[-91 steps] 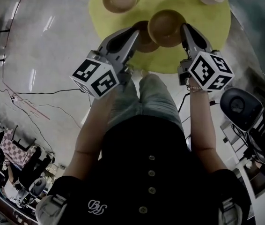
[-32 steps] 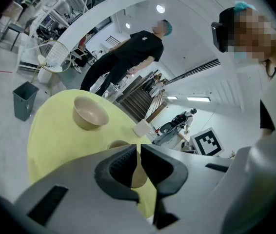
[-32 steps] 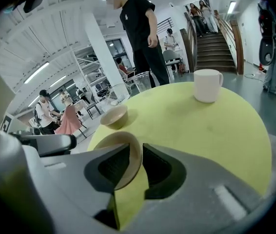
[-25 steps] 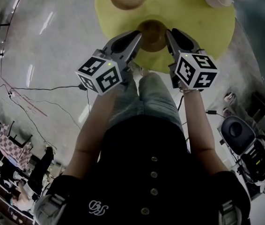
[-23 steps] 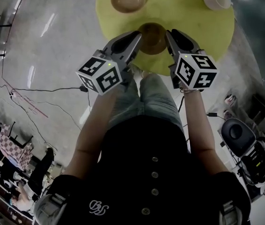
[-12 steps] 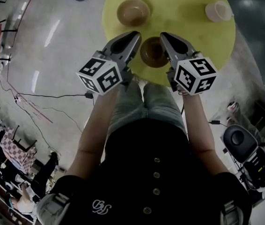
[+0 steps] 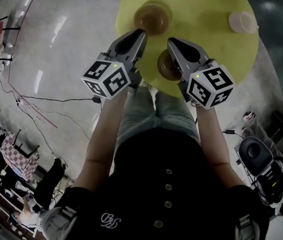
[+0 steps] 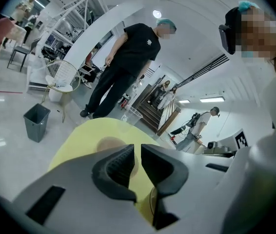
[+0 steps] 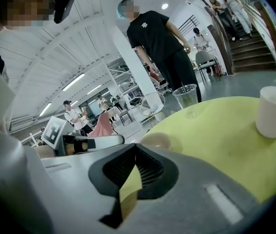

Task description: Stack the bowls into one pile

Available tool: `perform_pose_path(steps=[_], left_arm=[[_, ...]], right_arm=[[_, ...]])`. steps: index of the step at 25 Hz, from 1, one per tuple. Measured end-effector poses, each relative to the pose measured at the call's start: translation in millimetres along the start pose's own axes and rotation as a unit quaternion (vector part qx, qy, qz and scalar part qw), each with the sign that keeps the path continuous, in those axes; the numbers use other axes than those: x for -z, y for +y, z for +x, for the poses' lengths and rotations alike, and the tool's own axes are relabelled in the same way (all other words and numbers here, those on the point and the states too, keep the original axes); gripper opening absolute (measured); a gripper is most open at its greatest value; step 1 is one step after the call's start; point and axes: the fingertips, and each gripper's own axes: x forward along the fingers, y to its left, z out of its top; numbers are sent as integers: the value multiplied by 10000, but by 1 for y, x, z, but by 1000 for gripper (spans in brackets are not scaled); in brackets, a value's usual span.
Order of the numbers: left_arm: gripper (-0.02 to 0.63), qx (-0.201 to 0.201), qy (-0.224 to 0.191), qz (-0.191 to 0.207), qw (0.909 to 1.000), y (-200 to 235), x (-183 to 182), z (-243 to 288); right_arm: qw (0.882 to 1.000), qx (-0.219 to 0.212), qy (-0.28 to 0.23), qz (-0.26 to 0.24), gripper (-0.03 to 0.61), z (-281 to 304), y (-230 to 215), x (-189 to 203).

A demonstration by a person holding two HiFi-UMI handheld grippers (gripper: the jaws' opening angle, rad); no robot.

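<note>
A lone tan bowl (image 7: 152, 18) sits on the round yellow table (image 7: 206, 39), toward its far left. A pile of brown bowls (image 7: 167, 66) stands near the table's front edge, partly hidden under my right gripper (image 7: 170, 41). That gripper is shut and empty, its tips meeting (image 9: 135, 145) above the table. My left gripper (image 7: 141, 32) hangs left of the pile, its tip just short of the lone bowl (image 8: 109, 143). Its jaws (image 8: 139, 147) are shut but for a thin slit, with nothing in it. The lone bowl (image 9: 155, 140) also shows beyond the right jaws.
A white cup (image 7: 242, 22) stands at the table's right edge, also the cup (image 9: 272, 111) in the right gripper view. A clear plastic cup (image 9: 187, 95) stands at the far rim. A person in black (image 8: 128, 62) stands beyond the table. A grey bin (image 8: 35, 122) is on the floor.
The right jaws stood open beside the pile and have shut empty. Both grippers have come away from the pile's sides; the left tip now reaches toward the lone bowl.
</note>
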Motion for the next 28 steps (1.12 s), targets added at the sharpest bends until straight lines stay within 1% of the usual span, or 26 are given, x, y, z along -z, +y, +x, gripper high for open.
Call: perform_pose_path(steps=[4,7,12,15,17,25,28], left_arm=[[35,-250,17,-29,9997,15,-3,1],[35,-454,67,-50,9989,23,-3,0],[40,-686,78,-218,9974,30,-4,2],[96,-828,120,-287,9961,39,-1,3],[100,-903,158,-323,9953,45,1,3],[100,-834,451,-527,9941,50,17,2],[100,-870,552,-568,9931,53,22,3]], right_arm=[[9998,-39,163,-133,3,1,8,3],[9997,-111,214,-68,3,-1,15,7],[9993,-253,283,-10,3,-2,28,13],[9991,-309,297,12,3,-2,33,17],[9990,-324,293,31,3,-2,35,17],[9995,-205,249,68,3,-12,35,18],[9994,-204,239,177,3,-12,33,24]])
